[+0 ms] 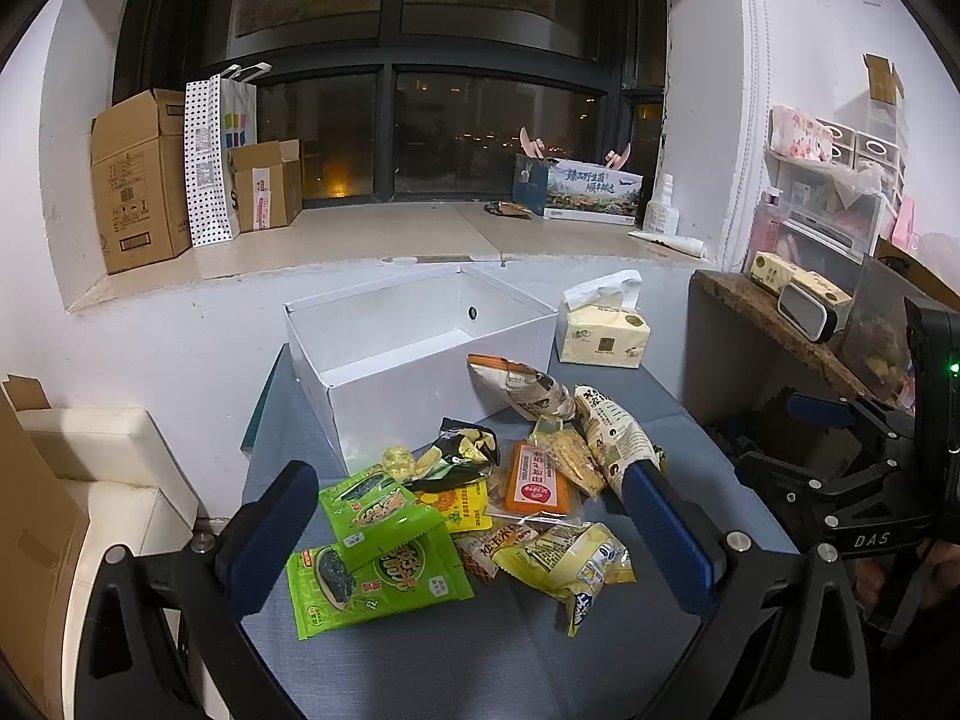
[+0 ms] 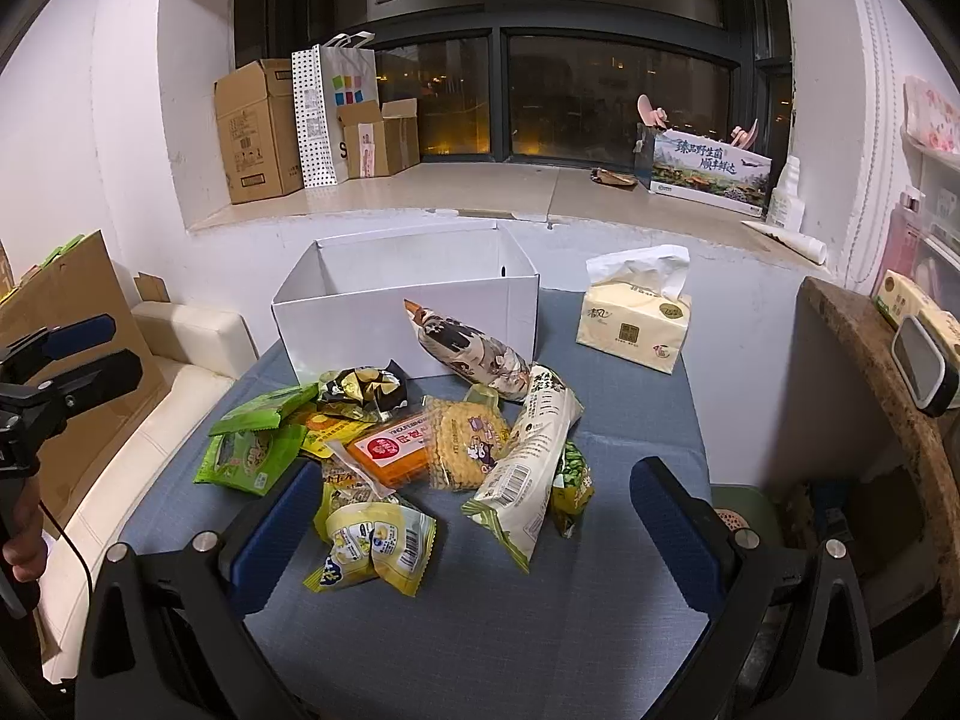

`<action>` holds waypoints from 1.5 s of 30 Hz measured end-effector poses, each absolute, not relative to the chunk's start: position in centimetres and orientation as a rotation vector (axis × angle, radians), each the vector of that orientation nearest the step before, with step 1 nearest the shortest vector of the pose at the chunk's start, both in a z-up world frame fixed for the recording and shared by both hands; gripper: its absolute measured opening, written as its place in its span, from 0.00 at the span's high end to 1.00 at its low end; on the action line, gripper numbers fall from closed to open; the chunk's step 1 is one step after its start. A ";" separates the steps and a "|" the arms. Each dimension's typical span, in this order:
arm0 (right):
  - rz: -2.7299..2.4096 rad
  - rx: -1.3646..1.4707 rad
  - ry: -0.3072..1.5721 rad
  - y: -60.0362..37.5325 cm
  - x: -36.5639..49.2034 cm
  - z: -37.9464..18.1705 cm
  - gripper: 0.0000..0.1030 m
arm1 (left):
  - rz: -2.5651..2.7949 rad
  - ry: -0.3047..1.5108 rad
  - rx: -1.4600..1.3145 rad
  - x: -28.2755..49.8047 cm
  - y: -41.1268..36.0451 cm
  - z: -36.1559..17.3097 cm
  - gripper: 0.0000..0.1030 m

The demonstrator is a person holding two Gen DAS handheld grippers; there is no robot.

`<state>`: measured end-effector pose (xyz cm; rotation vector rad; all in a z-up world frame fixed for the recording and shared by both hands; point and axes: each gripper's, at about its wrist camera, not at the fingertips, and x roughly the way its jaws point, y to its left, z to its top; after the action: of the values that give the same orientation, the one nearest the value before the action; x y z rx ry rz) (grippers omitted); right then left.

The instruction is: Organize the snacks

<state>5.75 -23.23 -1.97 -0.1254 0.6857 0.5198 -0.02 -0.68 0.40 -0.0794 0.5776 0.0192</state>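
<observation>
Between spread left gripper fingers: snacks, seemingly untouched.

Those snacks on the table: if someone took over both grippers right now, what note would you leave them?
Left gripper: open, holding nothing, above the green seaweed packets.
Right gripper: open, holding nothing, above the yellow packets.
All the snacks lie in one pile on the blue tablecloth, just in front of the white box; a long white pouch lies on the pile's right.
Done: nothing yet; what shows of the box inside looks empty.
Left: the whole pile, presumably into the box. The tissue pack is no snack.
</observation>
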 end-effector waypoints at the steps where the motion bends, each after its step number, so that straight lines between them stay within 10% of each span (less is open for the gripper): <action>1: 0.519 -0.127 0.686 -23.2 5.7 -2.0 0.00 | 0.019 0.578 -0.078 0.0 -0.7 0.4 0.00; 45: 0.520 -0.350 0.718 -16.4 15.2 -6.7 0.00 | 0.015 0.556 -0.076 -0.4 0.6 -1.1 0.00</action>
<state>15.24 -16.39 -6.71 -0.3497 0.7183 0.5205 -0.44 0.56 -1.11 -0.0759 0.5564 0.0153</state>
